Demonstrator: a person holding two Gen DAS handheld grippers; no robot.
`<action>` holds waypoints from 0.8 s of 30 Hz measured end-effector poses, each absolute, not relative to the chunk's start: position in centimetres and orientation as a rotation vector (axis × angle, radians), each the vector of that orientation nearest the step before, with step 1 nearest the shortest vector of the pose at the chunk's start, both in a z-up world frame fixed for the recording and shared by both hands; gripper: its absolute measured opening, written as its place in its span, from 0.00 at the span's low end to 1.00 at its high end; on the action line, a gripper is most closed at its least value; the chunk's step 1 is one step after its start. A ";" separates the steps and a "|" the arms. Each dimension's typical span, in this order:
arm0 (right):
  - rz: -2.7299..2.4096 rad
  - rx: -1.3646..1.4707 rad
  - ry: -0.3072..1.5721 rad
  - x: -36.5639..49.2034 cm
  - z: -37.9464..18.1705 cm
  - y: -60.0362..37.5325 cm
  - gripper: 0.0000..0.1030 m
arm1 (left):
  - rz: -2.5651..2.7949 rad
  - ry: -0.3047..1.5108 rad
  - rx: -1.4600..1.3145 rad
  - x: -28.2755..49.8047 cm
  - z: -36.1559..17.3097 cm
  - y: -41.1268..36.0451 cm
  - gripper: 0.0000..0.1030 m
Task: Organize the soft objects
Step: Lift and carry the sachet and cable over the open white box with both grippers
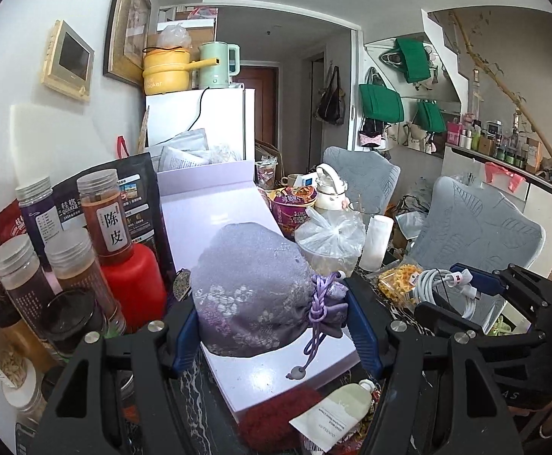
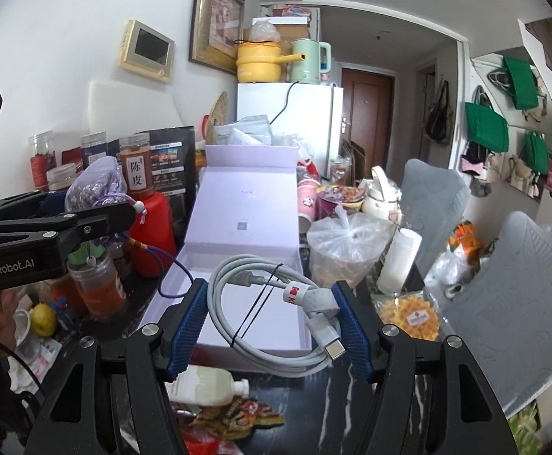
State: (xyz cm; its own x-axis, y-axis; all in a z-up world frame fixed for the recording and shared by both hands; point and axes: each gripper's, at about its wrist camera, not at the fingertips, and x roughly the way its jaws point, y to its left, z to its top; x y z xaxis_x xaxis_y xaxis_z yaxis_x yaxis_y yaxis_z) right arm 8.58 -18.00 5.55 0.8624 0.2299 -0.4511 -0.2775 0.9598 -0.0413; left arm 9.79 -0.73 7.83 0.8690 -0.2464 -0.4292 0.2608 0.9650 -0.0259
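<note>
the open pale lilac cardboard box (image 2: 238, 303) lies just below and ahead of both grippers, its long axis running away from them toward the raised lid; the right gripper (image 2: 272, 326) hangs right over its tray, nearer than the left; its blue pads are clamped on a coiled white charging cable (image 2: 260, 295) bound with a band; the left gripper (image 1: 272, 326) is clamped on a purple brocade drawstring pouch (image 1: 253, 288), held above the box's near edge, cord dangling.
</note>
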 end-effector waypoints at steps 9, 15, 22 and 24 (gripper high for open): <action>0.287 -0.125 0.448 13.3 6.3 -17.8 0.64 | -0.260 0.433 0.014 14.5 8.2 -1.1 0.65; 0.293 -0.127 0.439 16.3 6.7 -17.4 0.64 | -0.244 0.436 -0.003 17.9 8.1 -1.2 0.65; 0.315 -0.107 0.446 20.1 6.4 -16.8 0.64 | -0.210 0.465 -0.039 21.7 7.0 -0.3 0.65; 0.328 -0.094 0.453 20.8 6.2 -16.7 0.64 | -0.201 0.478 -0.048 22.9 6.5 0.2 0.65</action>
